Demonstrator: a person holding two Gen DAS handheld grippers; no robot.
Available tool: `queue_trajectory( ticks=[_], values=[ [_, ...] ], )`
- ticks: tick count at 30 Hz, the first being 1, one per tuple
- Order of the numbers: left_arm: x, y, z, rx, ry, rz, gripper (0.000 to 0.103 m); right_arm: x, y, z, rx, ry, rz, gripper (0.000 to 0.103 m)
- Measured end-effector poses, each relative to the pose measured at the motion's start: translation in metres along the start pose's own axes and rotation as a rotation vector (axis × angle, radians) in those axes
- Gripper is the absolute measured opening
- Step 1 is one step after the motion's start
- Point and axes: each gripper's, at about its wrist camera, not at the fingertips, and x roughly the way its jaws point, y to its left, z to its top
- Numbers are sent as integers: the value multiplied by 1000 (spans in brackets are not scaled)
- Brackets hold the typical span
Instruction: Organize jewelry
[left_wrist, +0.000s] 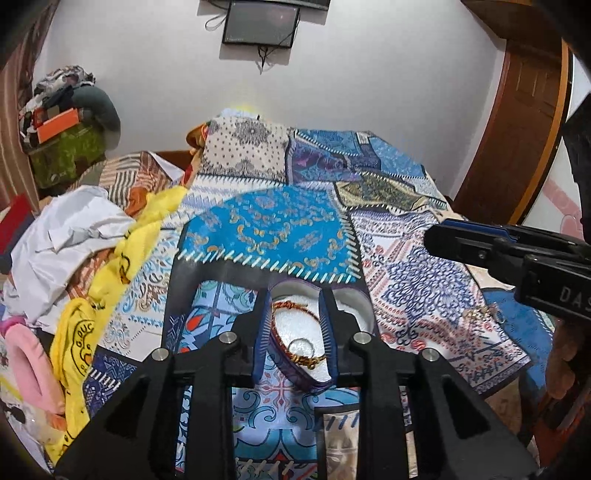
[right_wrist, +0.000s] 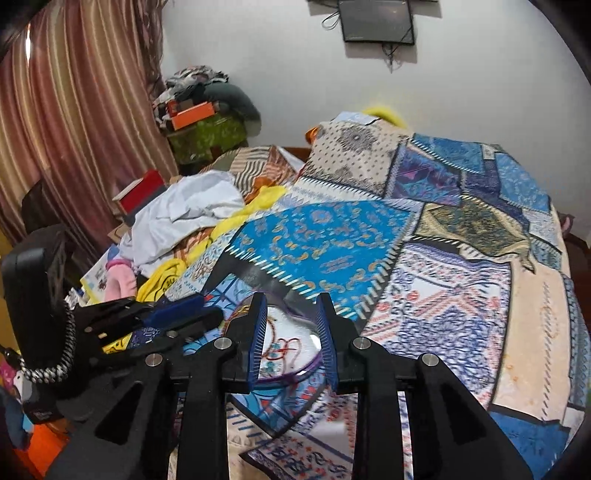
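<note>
An open purple jewelry box (left_wrist: 295, 369) with a white lining lies on the patchwork bedspread. In it sit a red-and-gold bracelet (left_wrist: 291, 307), a silver ring (left_wrist: 300, 346) and a gold chain (left_wrist: 308, 360). My left gripper (left_wrist: 294, 334) is open with its blue pads astride the box. Loose gold jewelry (left_wrist: 480, 314) lies on the spread to the right. In the right wrist view my right gripper (right_wrist: 291, 339) is open above the box lid (right_wrist: 295, 354), whose mirror shows a red cord. The left gripper's fingers (right_wrist: 177, 314) reach in from the left there.
A patchwork bedspread (left_wrist: 277, 229) covers the bed. White cloth (left_wrist: 74, 225), a yellow bag (left_wrist: 122, 258) and a pink item (left_wrist: 26, 362) pile up at the left. Striped curtains (right_wrist: 74, 129) and a wooden door (left_wrist: 517, 129) flank the bed.
</note>
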Motion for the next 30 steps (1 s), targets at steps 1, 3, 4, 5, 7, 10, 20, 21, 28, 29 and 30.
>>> queue_trajectory(
  ticks=[1,3,4,5,7,10,20,21,28,29,30],
  values=[
    [-4,-3,2,7,-7,3,26,-5,-3,0,4,-8,-12,25],
    [-9,-8,4,17,-16,3,28,-15,-9,-1,14,-22,-33,25],
    [-12,-12,5,22,-21,2,29,-20,-13,-2,18,-28,-46,25],
    [-15,-15,6,28,-27,1,33,-24,-16,-3,21,-33,-57,25],
    [-20,-23,8,40,-39,0,37,-35,-25,-8,34,-43,-91,25],
    [-24,-38,11,57,-46,-13,39,-47,-39,-14,57,-49,-128,25],
    [-9,-92,15,118,-9,-57,46,-89,-98,-47,154,-57,-250,25],
    [-7,-98,14,125,-3,-63,46,-92,-104,-50,165,-57,-254,25],
    [21,-138,6,173,73,-102,46,-100,-130,-72,199,-31,-261,25],
    [24,-142,4,180,85,-105,46,-99,-133,-75,202,-24,-257,25],
    [28,-146,1,186,98,-109,46,-99,-135,-78,206,-17,-249,25]
  ],
)
